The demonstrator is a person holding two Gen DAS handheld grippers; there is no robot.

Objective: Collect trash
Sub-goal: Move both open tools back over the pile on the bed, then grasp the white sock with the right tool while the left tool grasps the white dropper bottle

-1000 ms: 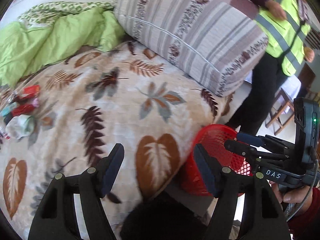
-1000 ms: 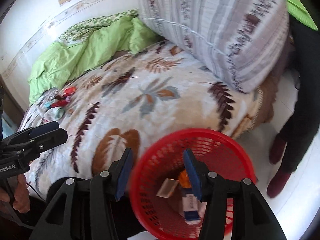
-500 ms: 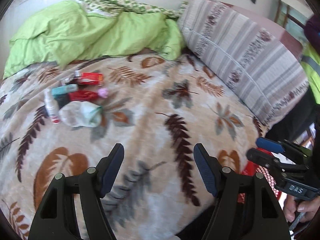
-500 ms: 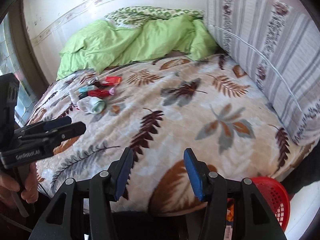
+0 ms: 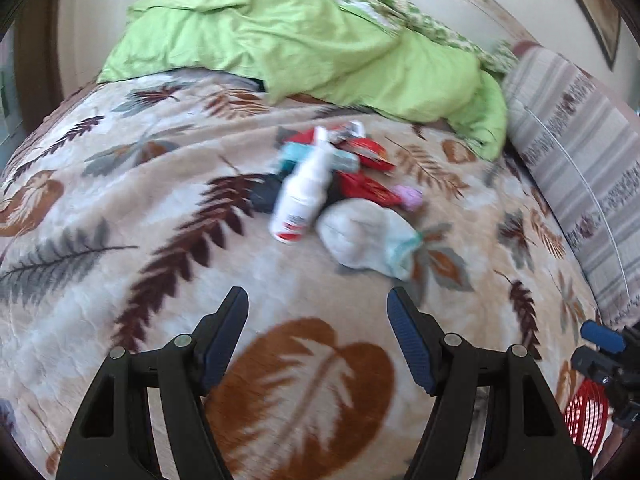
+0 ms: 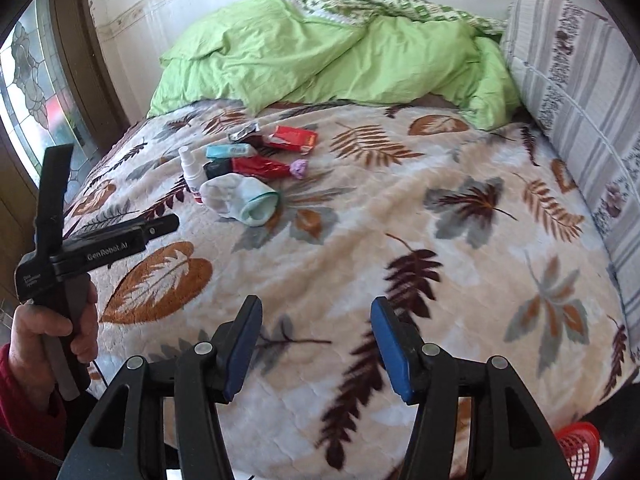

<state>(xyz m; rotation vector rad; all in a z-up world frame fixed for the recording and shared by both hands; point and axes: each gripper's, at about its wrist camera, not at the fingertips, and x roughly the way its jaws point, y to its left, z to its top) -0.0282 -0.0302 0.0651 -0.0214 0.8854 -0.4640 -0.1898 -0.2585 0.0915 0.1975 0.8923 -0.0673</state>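
Observation:
A pile of trash lies on the leaf-patterned blanket (image 5: 160,216): a white spray bottle (image 5: 305,192), a crumpled white cup or sock-like item (image 5: 366,236), red wrappers (image 5: 370,188), a teal box (image 5: 320,156) and a small purple scrap (image 5: 410,196). My left gripper (image 5: 318,320) is open and empty, just short of the pile. My right gripper (image 6: 316,336) is open and empty, further back over the blanket; the pile (image 6: 248,172) lies far ahead to its left. The red basket (image 6: 580,452) shows at the lower right, beside the bed.
A green duvet (image 5: 320,40) is bunched at the head of the bed. A striped bolster (image 6: 580,92) runs along the right side. A stained-glass window (image 6: 32,92) is at the left. The left gripper shows in the right wrist view (image 6: 160,224).
Both grippers swung away from the red basket to the left, over the bed. The left gripper has come close to the trash pile. Both stayed open and empty.

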